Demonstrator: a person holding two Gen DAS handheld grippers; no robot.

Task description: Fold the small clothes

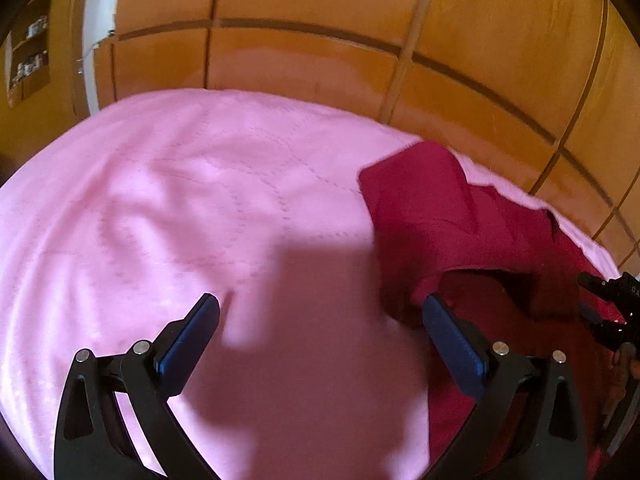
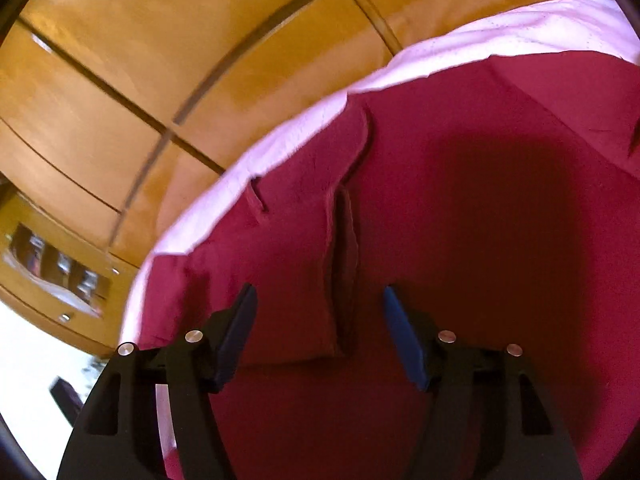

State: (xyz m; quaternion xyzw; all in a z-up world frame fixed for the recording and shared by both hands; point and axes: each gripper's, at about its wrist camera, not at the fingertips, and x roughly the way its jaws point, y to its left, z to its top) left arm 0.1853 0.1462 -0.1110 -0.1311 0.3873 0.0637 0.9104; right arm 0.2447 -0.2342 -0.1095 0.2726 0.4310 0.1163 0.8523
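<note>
A dark red garment (image 1: 460,224) lies on the pink quilted cover (image 1: 180,200), at the right in the left wrist view, with one part folded over the rest. My left gripper (image 1: 320,308) hangs open over bare pink cover just left of the garment, its right pad (image 1: 452,340) near the cloth edge, nothing between the pads. In the right wrist view the red garment (image 2: 460,220) fills most of the picture, with a folded flap and a seam running down the middle. My right gripper (image 2: 320,300) stands open above that seam, pads apart from the cloth.
Orange-brown wooden cupboard doors (image 1: 320,40) stand behind the pink cover (image 2: 520,28). A shelf niche with small items (image 1: 32,48) sits at the far left. The other gripper's black body (image 1: 616,312) shows at the right edge of the left wrist view.
</note>
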